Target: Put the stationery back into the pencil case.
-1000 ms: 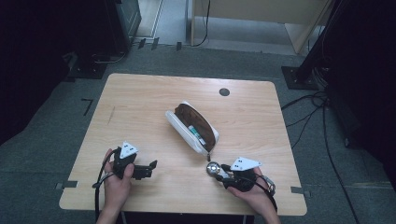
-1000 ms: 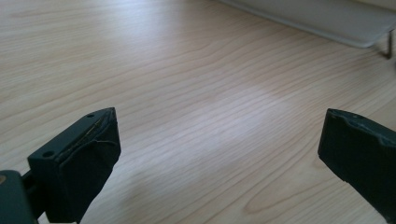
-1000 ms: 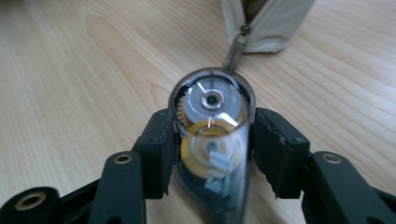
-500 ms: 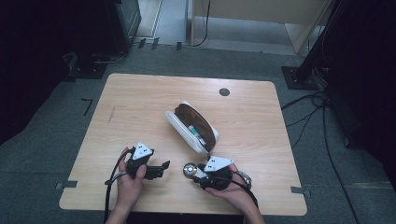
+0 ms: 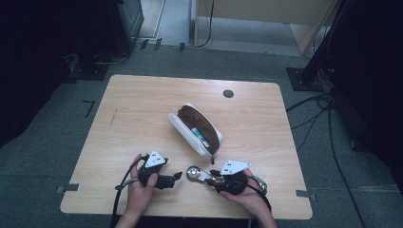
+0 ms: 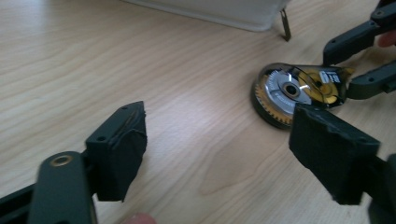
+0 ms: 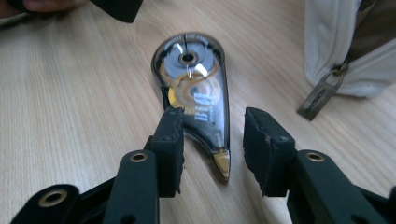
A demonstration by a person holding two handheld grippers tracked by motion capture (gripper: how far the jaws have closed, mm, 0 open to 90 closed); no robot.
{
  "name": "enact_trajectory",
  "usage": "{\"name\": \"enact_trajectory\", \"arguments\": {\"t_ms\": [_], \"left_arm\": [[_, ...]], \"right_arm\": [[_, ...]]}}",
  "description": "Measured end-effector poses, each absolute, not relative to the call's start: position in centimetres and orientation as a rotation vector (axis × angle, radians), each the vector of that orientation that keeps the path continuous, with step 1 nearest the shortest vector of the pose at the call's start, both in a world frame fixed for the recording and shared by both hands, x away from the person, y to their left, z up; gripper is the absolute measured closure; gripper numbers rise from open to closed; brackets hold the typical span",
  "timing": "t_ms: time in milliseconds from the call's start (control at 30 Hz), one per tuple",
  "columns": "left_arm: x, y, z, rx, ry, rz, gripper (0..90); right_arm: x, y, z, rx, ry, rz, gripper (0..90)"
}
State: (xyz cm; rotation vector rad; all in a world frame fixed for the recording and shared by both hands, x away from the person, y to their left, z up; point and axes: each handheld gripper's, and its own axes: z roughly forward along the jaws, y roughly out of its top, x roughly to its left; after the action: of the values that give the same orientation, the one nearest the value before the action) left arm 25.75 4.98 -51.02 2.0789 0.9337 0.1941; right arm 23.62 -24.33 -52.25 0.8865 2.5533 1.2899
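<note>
A clear, teardrop-shaped correction tape dispenser (image 5: 194, 174) (image 6: 292, 91) (image 7: 196, 88) lies flat near the table's front edge. My right gripper (image 5: 209, 176) (image 7: 212, 140) (image 6: 340, 70) straddles its narrow tip. Its jaws have just been closing, but a gap still shows beside the right pad, so it is open. My left gripper (image 5: 176, 176) (image 6: 217, 144) points at the dispenser's round end from the left. Its jaws have just been closing a little and stand open on bare wood. A white pencil case (image 5: 195, 128) (image 6: 224, 11) (image 7: 336, 46) lies unzipped behind them.
The case shows a brown lining and a green-and-white pen (image 5: 199, 137), and its zipper pull (image 7: 322, 95) (image 6: 285, 23) hangs toward the dispenser. The wooden table (image 5: 142, 109) has a dark cable hole (image 5: 228, 93) at the back. Dark stands and cables ring the table on the floor.
The right gripper and the dispenser have shifted left along the front edge. The left gripper has moved right toward them, so the two now nearly meet.
</note>
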Motion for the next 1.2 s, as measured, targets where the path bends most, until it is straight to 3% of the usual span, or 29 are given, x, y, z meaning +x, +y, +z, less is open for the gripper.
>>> {"name": "enact_trajectory", "arguments": {"t_ms": [133, 233, 367, 1200], "left_arm": [[25.7, 3.9, -51.3, 2.105, 0.901, 0.186, 23.8], [25.6, 3.3, -51.5, 2.135, 0.864, 0.172, 24.8], [25.5, 2.7, -51.6, 2.159, 0.835, 0.168, 29.8], [24.9, 1.4, -51.8, 2.225, 0.747, 0.246, 22.4]], "right_arm": [[23.6, -24.0, -52.3, 0.876, 2.564, 1.284, 65.0], [24.0, -23.9, -52.3, 0.89, 2.568, 1.291, 76.0], [23.9, -23.6, -52.3, 0.89, 2.567, 1.282, 81.4], [23.8, -23.2, -50.9, 1.003, 2.416, 1.485, 82.1]]}}
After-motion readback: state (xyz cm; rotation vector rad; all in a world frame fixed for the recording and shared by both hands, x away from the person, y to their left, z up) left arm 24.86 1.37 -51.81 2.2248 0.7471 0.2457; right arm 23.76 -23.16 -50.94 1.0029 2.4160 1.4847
